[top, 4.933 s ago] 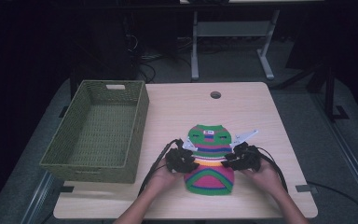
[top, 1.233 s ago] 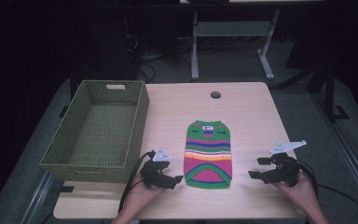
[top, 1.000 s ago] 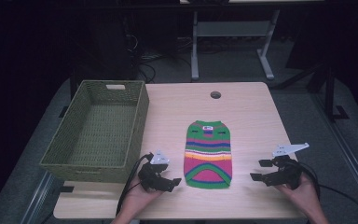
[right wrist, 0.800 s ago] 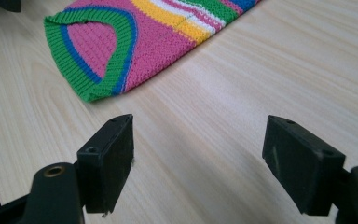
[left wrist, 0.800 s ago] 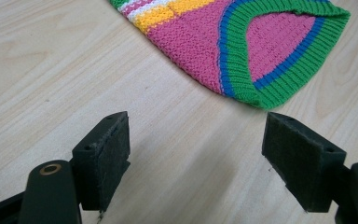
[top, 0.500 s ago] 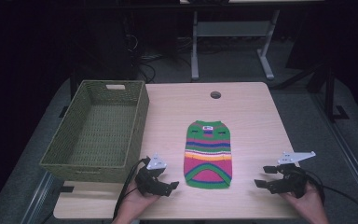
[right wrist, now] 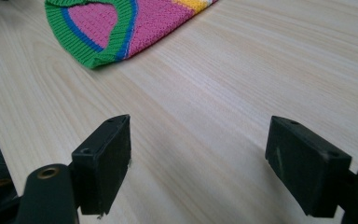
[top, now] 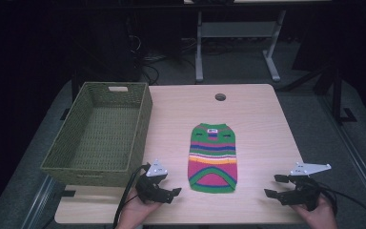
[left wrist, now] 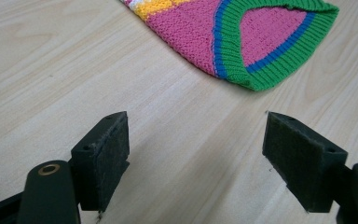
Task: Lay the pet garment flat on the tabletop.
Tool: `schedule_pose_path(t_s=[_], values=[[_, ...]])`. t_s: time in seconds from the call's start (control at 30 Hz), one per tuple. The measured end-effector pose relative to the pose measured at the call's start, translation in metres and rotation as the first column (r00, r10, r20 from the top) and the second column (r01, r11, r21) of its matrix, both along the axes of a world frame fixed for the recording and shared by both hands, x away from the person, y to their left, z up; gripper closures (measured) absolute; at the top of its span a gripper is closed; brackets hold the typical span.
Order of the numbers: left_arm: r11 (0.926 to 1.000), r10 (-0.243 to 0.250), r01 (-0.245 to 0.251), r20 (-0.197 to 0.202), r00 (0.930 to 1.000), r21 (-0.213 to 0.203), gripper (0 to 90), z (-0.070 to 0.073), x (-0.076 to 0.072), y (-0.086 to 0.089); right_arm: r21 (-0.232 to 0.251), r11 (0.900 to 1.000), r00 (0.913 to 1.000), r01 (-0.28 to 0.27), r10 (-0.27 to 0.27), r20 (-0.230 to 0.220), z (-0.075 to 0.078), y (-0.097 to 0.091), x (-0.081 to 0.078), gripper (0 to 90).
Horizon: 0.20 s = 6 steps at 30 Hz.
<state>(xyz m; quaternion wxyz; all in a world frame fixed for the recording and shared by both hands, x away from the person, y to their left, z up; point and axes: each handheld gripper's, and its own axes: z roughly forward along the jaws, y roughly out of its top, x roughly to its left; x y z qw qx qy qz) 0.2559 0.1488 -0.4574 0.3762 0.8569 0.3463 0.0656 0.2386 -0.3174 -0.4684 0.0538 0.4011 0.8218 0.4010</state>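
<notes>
Figure. A small knitted sweater in green, pink, blue and yellow stripes [top: 213,158] lies flat and spread out on the pale wooden bench [top: 257,119], its collar toward the far edge and its green-ribbed hem toward the person. The left hand-held gripper [top: 169,193] rests on the bench near the hem's left corner, apart from the cloth; in the left gripper view its jaws stand wide apart with nothing between them, the hem [left wrist: 279,70] lying just ahead. The right hand-held gripper [top: 279,187] sits well to the right of the garment, likewise spread wide and empty, with bare wood between its pads. The rectangular woven olive-green basket [top: 143,119] stands empty at the left of the bench, beside the sweater but not touching it. Judged from this layout, the flattening appears complete; folding the garment and placing it in the basket appear to remain.
</notes>
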Motion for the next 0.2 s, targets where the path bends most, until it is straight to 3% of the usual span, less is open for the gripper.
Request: schedule_pose_path(t_s=[0.2], values=[[1.0,-0.01,0.01,0.009,0.9999,0.0,22.5,0.0014,0.0009,-0.0018,0.005,1.0,1.0,0.0,0.0,0.003,-0.0016,-0.0026,-0.0074,21.7]])
